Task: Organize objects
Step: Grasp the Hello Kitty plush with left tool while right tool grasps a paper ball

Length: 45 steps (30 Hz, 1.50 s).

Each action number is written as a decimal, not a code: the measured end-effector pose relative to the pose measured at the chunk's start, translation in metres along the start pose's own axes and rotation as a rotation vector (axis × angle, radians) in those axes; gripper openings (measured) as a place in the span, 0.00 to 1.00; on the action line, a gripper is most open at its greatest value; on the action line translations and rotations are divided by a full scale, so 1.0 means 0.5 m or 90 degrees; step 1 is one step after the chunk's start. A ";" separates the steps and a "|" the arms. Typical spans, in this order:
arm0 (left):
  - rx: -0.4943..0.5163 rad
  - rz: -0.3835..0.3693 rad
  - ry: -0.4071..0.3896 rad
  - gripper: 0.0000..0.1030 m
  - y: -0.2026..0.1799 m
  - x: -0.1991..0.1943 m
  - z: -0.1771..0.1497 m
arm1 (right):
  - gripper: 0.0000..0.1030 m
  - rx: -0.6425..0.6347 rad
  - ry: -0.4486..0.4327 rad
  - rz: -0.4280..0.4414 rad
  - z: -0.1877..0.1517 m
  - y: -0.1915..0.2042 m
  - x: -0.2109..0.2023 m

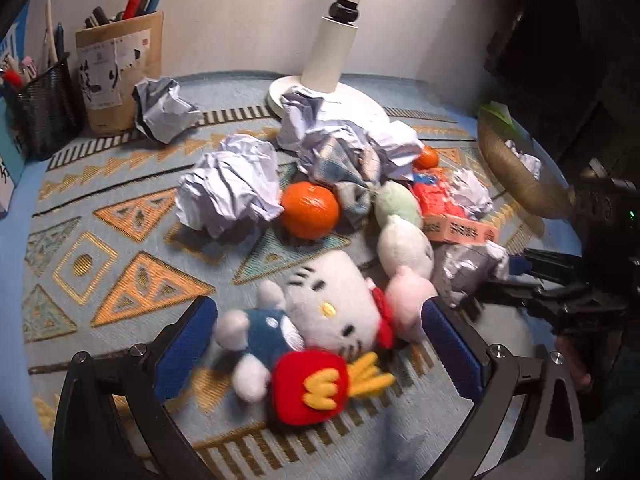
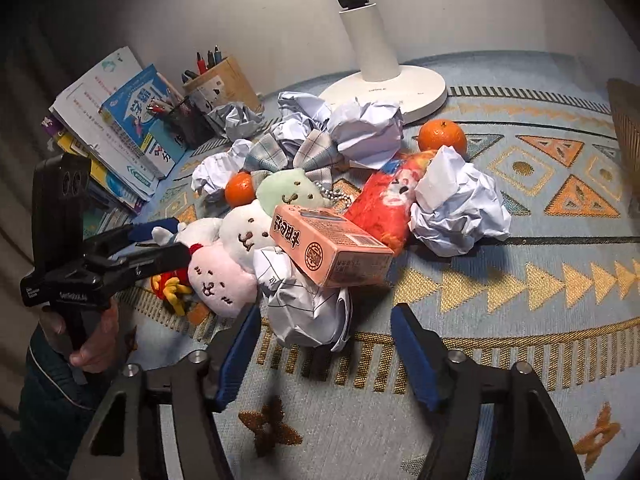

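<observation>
The left gripper has its blue pads spread wide, and the cat plush lies right between them, touching neither pad as far as the blur lets one judge. The plush's long axis runs crosswise to the fingers, feet toward the left pad, red bow toward the right one, with its red fries pouch nearest the camera. That makes the left gripper far the nearer tool for this toy, and a plain closing of the jaws looks like the step in hand.

The right gripper is also apart, empty, with a crumpled paper ball just ahead of its fingertips; the orange box leans on top of that ball, so lifting the paper would likely tip the box.

Beyond the cat plush sit the three-ball dango plush, an orange and more paper wads. Everything rests on a blue patterned cloth, the white lamp base behind the pile against the wall, a woven basket to its right
</observation>
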<state>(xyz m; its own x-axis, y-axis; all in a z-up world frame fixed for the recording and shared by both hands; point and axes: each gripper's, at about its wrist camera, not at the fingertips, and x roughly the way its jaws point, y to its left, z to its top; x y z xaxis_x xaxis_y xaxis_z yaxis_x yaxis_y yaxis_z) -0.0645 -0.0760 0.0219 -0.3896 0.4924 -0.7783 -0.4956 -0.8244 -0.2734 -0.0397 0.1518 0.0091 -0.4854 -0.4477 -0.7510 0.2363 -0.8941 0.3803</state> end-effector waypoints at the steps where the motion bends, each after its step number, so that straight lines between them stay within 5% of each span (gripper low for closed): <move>1: 0.007 -0.006 0.008 0.99 -0.014 -0.005 -0.013 | 0.46 0.005 -0.003 0.003 0.000 -0.005 -0.004; 5: 0.048 -0.075 0.047 0.99 -0.084 -0.029 -0.067 | 0.40 0.023 -0.007 0.024 -0.007 -0.018 -0.026; 8: 0.103 0.003 0.009 0.99 -0.129 -0.059 -0.092 | 0.40 0.025 -0.021 0.022 -0.017 -0.024 -0.057; 14: 0.086 0.126 -0.026 0.99 -0.111 -0.038 -0.065 | 0.40 0.014 -0.038 0.000 -0.032 -0.032 -0.102; 17: 0.085 0.131 -0.004 0.98 -0.086 -0.006 -0.042 | 0.40 0.009 -0.021 0.013 -0.039 -0.031 -0.098; 20: 0.084 0.097 0.018 0.98 -0.061 0.013 -0.033 | 0.59 0.001 -0.004 0.042 -0.049 -0.024 -0.089; 22: 0.086 0.063 0.025 0.88 -0.059 0.021 -0.036 | 0.83 -0.007 -0.009 0.046 -0.055 -0.014 -0.085; 25: 0.119 0.053 0.030 0.74 -0.084 0.026 -0.055 | 0.84 -0.023 0.000 0.035 -0.052 0.002 -0.066; 33: 0.168 0.091 0.032 0.75 -0.134 0.021 -0.091 | 0.84 -0.063 0.037 0.051 -0.065 0.057 -0.018; 36: 0.148 0.101 0.019 0.56 -0.122 0.014 -0.083 | 0.84 -0.077 0.032 0.028 -0.065 0.077 -0.006; 38: 0.128 0.094 0.015 0.52 -0.114 0.008 -0.083 | 0.69 -0.089 0.027 0.003 -0.064 0.088 0.003; 40: 0.115 0.098 0.008 0.51 -0.116 0.001 -0.090 | 0.38 -0.106 0.027 -0.007 -0.068 0.093 0.003; 45: 0.038 0.099 -0.040 0.51 -0.123 -0.052 -0.108 | 0.31 -0.088 -0.025 0.012 -0.074 0.068 -0.067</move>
<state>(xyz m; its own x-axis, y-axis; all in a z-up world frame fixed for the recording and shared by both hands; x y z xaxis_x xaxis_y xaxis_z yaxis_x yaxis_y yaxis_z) 0.0183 -0.0532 0.0284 -0.5114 0.3784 -0.7716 -0.4699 -0.8749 -0.1177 0.0157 0.1363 0.0275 -0.5123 -0.4660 -0.7214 0.3580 -0.8794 0.3138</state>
